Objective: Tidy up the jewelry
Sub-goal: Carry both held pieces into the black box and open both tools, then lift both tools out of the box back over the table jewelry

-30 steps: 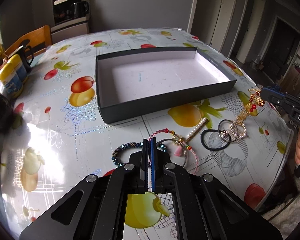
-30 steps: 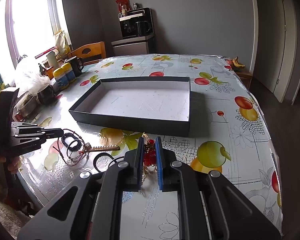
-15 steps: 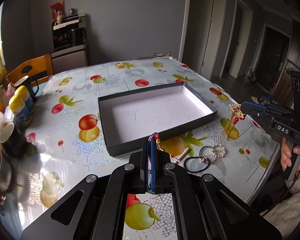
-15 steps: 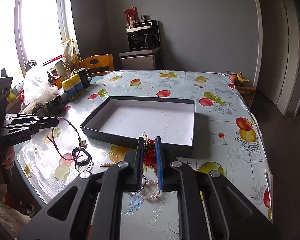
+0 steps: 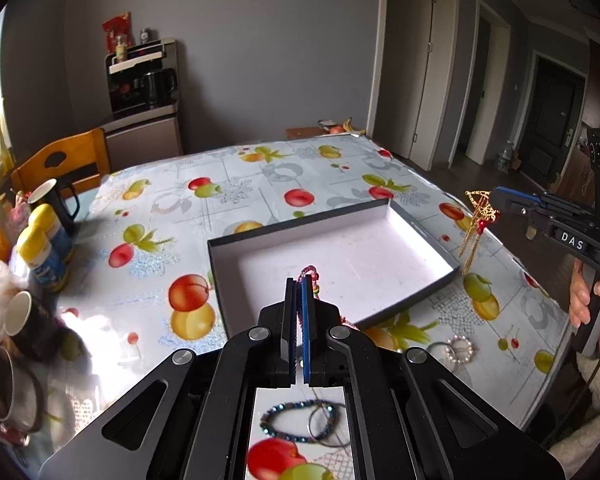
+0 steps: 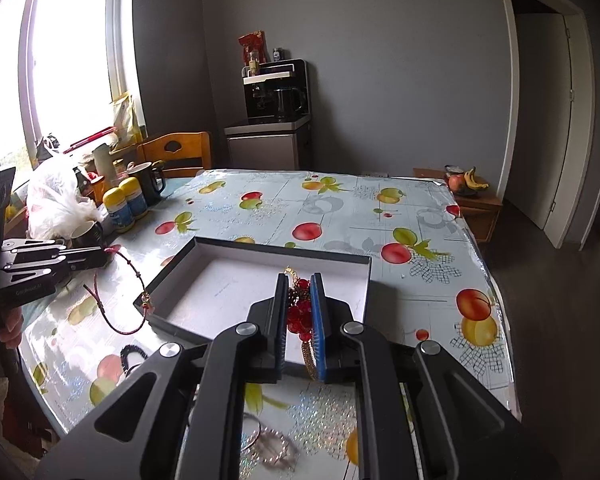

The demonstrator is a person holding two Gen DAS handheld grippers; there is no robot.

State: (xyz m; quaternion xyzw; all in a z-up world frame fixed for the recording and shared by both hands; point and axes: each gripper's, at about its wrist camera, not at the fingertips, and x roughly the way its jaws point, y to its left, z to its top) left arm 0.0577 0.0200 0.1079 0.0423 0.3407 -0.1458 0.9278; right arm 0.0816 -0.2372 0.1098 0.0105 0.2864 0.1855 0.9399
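Meanwhile, black box (image 5: 416, 236) bare inside, red cord bracelet (image 6: 116, 300) and gold ornament (image 5: 478, 220) held aloft

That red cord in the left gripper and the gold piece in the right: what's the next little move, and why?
Probably carry both forward over the black box and lower them in. The left gripper holds the red cord bracelet dangling outside the rim; the right gripper pinches the gold ornament, and the box is empty.

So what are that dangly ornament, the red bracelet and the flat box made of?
Ornament: looks like gold-toned metal chain with glossy red beads, probably glass or plastic; it glints and hangs in fine strands.
Bracelet: apparently braided red cord with small knots or beads, matte and limp as it dangles.
Box: likely cardboard, matte black outside and pale inside, with thin walls.
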